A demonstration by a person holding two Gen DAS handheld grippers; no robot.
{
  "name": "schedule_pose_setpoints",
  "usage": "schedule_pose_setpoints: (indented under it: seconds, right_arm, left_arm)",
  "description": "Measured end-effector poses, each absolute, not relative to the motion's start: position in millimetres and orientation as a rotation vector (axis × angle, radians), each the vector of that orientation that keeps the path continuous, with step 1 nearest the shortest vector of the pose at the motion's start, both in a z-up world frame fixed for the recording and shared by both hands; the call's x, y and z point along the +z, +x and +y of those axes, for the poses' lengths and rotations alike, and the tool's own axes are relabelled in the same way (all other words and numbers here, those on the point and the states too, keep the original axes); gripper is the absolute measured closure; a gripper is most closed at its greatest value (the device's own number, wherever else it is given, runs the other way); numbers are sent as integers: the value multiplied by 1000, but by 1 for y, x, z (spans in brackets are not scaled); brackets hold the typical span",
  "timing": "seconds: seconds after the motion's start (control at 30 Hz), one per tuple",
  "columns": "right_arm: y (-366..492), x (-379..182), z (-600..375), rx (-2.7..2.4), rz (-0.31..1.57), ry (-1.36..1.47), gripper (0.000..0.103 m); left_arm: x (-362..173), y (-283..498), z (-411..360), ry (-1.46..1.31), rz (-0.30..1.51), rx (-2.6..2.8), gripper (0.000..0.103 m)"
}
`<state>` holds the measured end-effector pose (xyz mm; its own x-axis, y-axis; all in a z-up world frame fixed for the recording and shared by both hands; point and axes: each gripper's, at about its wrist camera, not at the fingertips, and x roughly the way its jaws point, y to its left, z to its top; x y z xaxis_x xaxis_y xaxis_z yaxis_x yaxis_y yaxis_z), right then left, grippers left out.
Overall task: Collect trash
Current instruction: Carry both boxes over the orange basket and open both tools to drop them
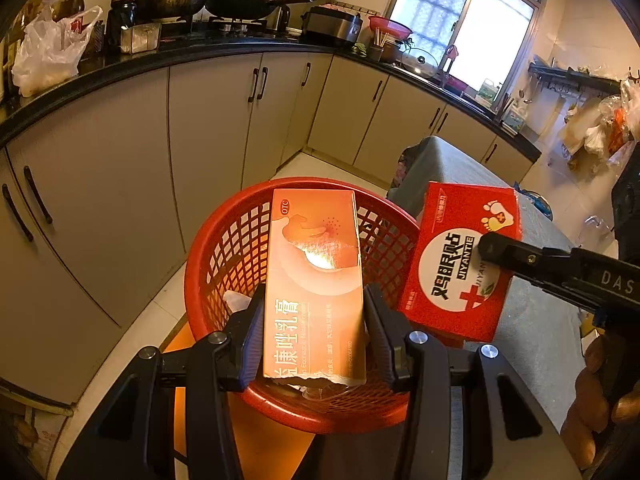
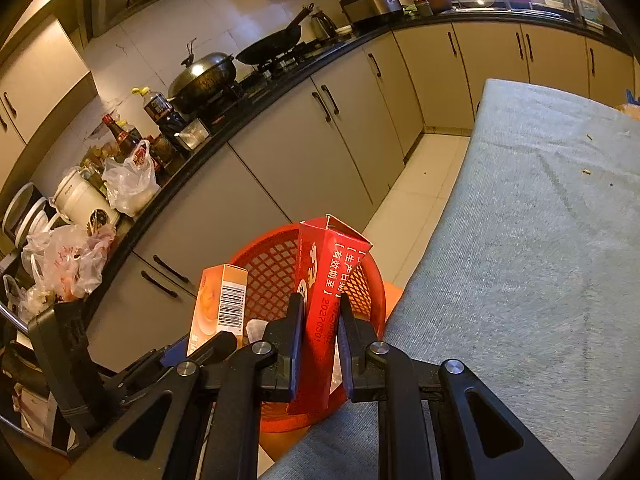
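My left gripper [image 1: 314, 328] is shut on a tall orange ointment box [image 1: 314, 280], held upright over the red mesh basket [image 1: 224, 264]. The same orange box [image 2: 220, 300] shows at the left of the right wrist view. My right gripper [image 2: 320, 328] is shut on a red flattened plaster box [image 2: 320, 312], held edge-on above the red basket [image 2: 272, 264]. In the left wrist view that red box [image 1: 452, 272] hangs just right of the basket rim, with a right finger [image 1: 504, 252] across its face. A pale scrap lies inside the basket.
The basket stands on an orange stool [image 1: 256, 440] beside a table covered with grey cloth [image 2: 540, 240]. Beige cabinets [image 1: 208, 128] run under a dark counter with pans, bottles and plastic bags [image 1: 48, 56]. A person's hand [image 1: 600, 408] holds the right gripper.
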<state>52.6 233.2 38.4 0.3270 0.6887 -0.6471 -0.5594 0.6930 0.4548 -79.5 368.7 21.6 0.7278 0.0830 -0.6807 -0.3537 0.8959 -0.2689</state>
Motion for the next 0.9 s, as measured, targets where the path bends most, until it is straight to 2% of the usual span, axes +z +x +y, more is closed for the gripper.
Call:
schedule_pose_setpoints:
  seconds: [0.9]
  right_arm:
    - [55, 26, 239, 853, 937, 128, 83]
  left_arm:
    - [4, -72, 368, -433, 733, 232, 57]
